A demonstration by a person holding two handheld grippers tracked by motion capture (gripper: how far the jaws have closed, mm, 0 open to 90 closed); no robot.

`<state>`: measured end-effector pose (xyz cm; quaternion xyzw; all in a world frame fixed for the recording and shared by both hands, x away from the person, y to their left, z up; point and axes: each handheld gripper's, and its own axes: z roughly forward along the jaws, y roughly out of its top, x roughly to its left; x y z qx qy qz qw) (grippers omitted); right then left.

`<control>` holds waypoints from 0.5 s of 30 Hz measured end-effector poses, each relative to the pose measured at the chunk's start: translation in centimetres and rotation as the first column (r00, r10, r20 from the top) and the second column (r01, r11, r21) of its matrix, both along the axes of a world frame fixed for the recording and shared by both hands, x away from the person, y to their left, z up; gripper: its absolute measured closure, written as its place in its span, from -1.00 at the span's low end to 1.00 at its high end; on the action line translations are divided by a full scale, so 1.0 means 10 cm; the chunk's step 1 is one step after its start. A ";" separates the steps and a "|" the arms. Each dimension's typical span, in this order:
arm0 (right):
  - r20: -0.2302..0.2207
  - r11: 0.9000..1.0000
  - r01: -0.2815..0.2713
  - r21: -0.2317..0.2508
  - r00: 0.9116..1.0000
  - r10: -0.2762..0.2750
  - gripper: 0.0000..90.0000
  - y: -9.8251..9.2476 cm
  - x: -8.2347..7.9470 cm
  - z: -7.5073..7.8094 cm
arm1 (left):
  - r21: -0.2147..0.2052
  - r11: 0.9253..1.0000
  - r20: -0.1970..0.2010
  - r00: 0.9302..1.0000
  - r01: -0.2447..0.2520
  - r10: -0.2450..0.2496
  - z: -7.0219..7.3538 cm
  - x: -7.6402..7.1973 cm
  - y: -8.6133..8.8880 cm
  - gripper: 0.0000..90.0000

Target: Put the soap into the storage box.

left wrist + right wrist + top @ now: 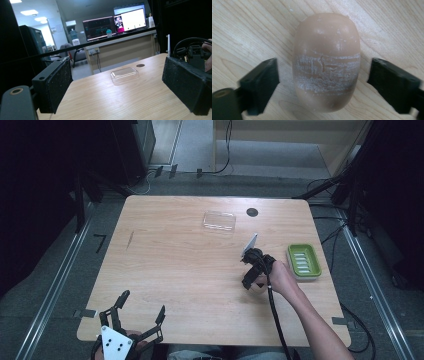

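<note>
Jaws of the right gripper [322,77] stand spread either side of the tan oval soap bar [326,62], not touching it, near the wooden tabletop's [175,270] right edge. Soap: likely hard, smooth, slippery; best gripped across its scuffed middle. The left gripper [142,305] rests wide open.

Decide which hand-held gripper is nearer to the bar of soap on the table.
Right. The right hand-held gripper straddles the bar of soap, jaws either side with gaps showing. The left hand-held gripper sits at the table's near left edge, far away.

Matt scuffed tan soap bar [326,62], pale wood-grain table [249,30], clear glossy plastic lid [124,74]
</note>
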<state>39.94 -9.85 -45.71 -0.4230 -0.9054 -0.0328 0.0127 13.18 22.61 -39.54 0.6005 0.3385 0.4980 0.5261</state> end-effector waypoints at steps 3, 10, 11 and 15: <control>0.004 1.000 -0.001 0.002 1.000 0.001 -0.66 0.00 0.00 -0.01 | 0.002 1.000 0.000 1.000 0.000 0.000 0.00 0.00 0.00 -0.78; -0.005 1.000 -0.003 -0.024 1.000 0.003 -0.42 0.01 0.00 -0.06 | 0.002 1.000 0.001 1.000 0.000 0.000 0.00 0.00 0.00 -0.78; -0.010 1.000 -0.001 -0.027 1.000 0.000 -0.37 0.01 0.00 -0.06 | 0.003 1.000 0.000 1.000 -0.001 0.001 0.00 0.00 0.00 -0.78; -0.014 0.999 0.001 -0.032 1.000 -0.001 -0.29 0.02 0.00 -0.06 | 0.002 1.000 0.001 1.000 0.000 0.000 0.00 0.00 0.00 -0.78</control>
